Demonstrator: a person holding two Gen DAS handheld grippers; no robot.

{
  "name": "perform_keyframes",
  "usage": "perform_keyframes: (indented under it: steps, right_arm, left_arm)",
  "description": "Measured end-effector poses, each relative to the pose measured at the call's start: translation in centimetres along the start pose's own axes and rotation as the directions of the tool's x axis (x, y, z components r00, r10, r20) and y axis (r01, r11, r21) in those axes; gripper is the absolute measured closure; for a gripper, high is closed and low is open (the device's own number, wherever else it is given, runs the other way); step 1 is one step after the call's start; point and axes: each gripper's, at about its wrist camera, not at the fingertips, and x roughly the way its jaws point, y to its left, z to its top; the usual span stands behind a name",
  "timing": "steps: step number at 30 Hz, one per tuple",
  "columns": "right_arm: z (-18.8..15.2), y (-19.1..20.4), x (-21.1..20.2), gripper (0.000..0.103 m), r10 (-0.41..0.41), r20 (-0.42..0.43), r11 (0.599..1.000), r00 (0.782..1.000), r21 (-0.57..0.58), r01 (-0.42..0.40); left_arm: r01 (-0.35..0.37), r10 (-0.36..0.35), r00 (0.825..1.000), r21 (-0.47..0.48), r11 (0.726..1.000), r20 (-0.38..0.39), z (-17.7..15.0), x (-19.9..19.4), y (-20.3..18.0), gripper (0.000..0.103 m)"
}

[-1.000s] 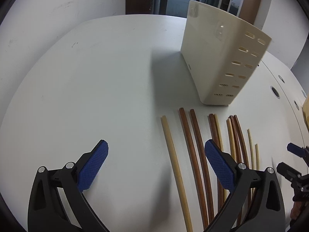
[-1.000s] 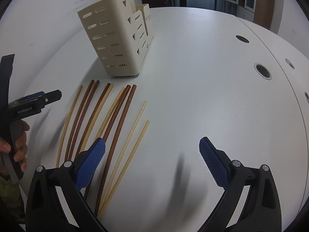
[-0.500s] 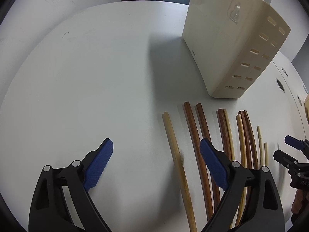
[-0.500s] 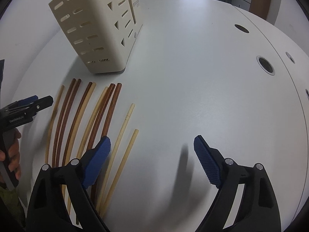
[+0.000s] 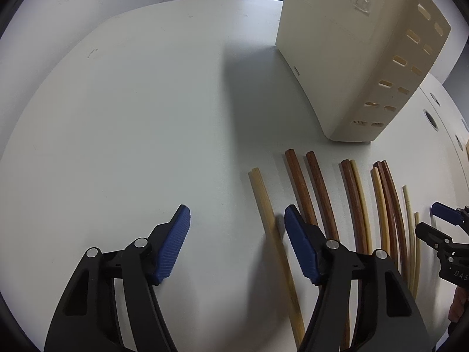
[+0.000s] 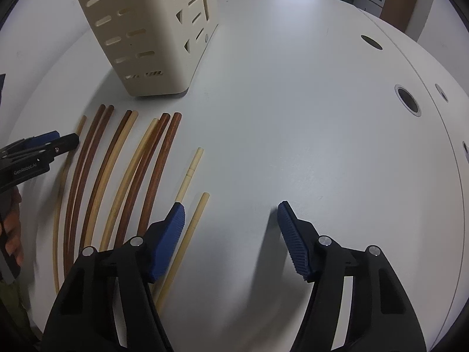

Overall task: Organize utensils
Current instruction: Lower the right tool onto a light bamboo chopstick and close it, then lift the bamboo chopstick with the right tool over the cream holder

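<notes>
Several chopsticks, dark brown (image 5: 302,187) and pale bamboo (image 5: 265,205), lie side by side on the white table in front of a cream slotted utensil holder (image 5: 360,67). My left gripper (image 5: 236,243) is open and empty, low over the table, with the leftmost pale chopstick between its fingers. My right gripper (image 6: 230,240) is open and empty; the rightmost pale chopstick (image 6: 187,234) lies just inside its left finger. The holder (image 6: 152,35) and the brown chopsticks (image 6: 158,170) also show in the right wrist view.
The white table (image 6: 293,117) has round cable holes (image 6: 407,102) at the right. The other gripper shows at the edge of each view: the right one (image 5: 439,228) and the left one (image 6: 38,149).
Both grippers have moved forward and lower toward the chopsticks and the holder. Their jaws have narrowed a little but stay open. The chopsticks have not moved.
</notes>
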Motion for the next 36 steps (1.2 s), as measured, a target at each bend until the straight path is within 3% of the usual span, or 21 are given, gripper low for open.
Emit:
perform_keyframes:
  steps: [4, 7, 9, 10, 13, 21, 25, 30, 36]
  right_arm:
    - [-0.5, 0.6, -0.2, 0.052, -0.025, 0.010, 0.999, 1.000, -0.032, 0.025]
    - [-0.8, 1.1, -0.4, 0.066, -0.009, 0.011, 0.999, 1.000, -0.042, 0.009]
    - [-0.7, 1.1, -0.5, 0.082, 0.005, 0.015, 0.999, 1.000, -0.038, -0.005]
    - [-0.6, 0.9, -0.5, 0.092, 0.014, 0.015, 0.999, 1.000, -0.032, -0.014]
    - [-0.2, 0.4, -0.4, 0.097, 0.043, 0.026, 0.999, 0.999, -0.011, -0.043]
    - [0.3, -0.4, -0.9, 0.098, 0.099, 0.071, 0.994, 0.993, 0.029, -0.101]
    - [1.2, -0.7, -2.8, 0.098, 0.115, 0.142, 0.992, 0.983, 0.037, -0.121]
    - [2.1, -0.2, -5.7, 0.098, 0.099, 0.262, 0.995, 0.960, -0.011, -0.100]
    - [4.2, -0.7, -9.7, 0.098, 0.142, 0.437, 0.989, 0.888, -0.034, -0.142]
  left_arm:
    - [-0.020, 0.020, 1.000, 0.042, 0.999, 0.006, -0.1, -0.1, -0.5, 0.047]
    - [-0.025, 0.024, 1.000, 0.065, 0.998, 0.016, -0.2, -0.3, -1.0, 0.060]
    - [-0.022, 0.021, 1.000, 0.075, 0.997, 0.006, -0.1, -0.5, -1.3, 0.087]
    - [-0.021, 0.021, 1.000, 0.077, 0.997, 0.001, -0.2, -0.5, -1.5, 0.091]
    - [-0.022, 0.022, 1.000, 0.097, 0.995, 0.004, -0.2, -0.5, -1.9, 0.096]
    - [-0.011, 0.006, 0.998, 0.081, 0.997, 0.060, -1.3, -1.5, -2.1, 0.097]
    - [0.013, -0.026, 0.989, 0.083, 0.996, 0.147, -1.5, -4.9, -2.9, 0.097]
    - [0.093, -0.113, 0.950, 0.081, 0.992, 0.291, -1.1, -10.1, -3.7, 0.097]
    - [0.151, -0.177, 0.874, 0.092, 0.984, 0.452, -0.7, -15.2, -4.2, 0.097]
